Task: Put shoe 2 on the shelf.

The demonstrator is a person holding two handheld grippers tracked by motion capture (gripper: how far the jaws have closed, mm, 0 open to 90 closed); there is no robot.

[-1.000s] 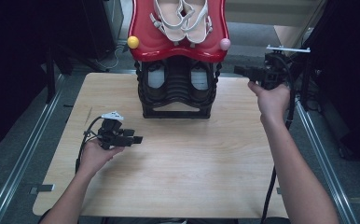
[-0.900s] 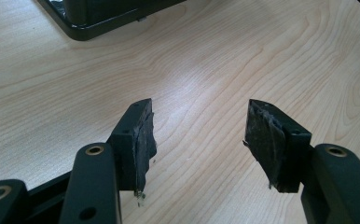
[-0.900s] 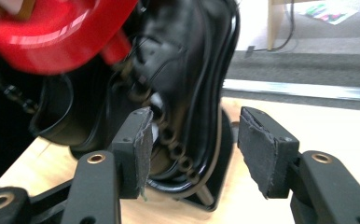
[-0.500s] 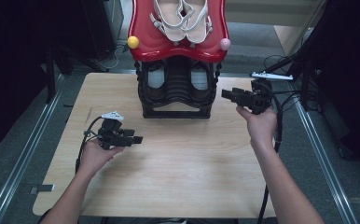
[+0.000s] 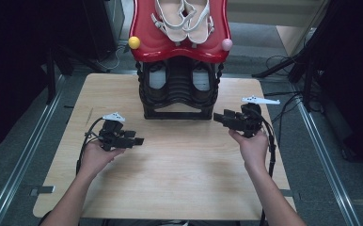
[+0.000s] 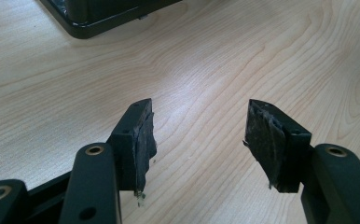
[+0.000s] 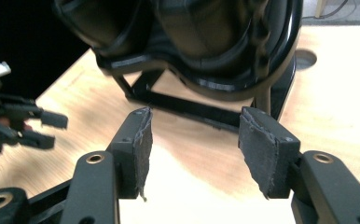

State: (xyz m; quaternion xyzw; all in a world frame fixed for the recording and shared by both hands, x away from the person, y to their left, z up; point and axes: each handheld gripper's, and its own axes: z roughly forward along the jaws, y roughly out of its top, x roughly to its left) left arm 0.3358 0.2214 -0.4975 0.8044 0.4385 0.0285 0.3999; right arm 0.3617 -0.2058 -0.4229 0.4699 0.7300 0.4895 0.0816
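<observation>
Right claw (image 5: 218,117) gaping, empty, beside black shoe rack (image 5: 179,101), left claw (image 5: 138,138) gaping over table (image 5: 179,169)

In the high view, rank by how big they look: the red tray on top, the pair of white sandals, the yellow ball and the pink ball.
1. Red tray
2. White sandals
3. Yellow ball and pink ball: they look alike in size, so no ranking between them.

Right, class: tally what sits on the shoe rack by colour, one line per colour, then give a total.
White sandals: 2
Black shoes: 2
Yellow ball: 1
Pink ball: 1
Total: 6, all on the rack; the sandals lie on its red top shelf and the black shoes sit on the shelf below.
</observation>
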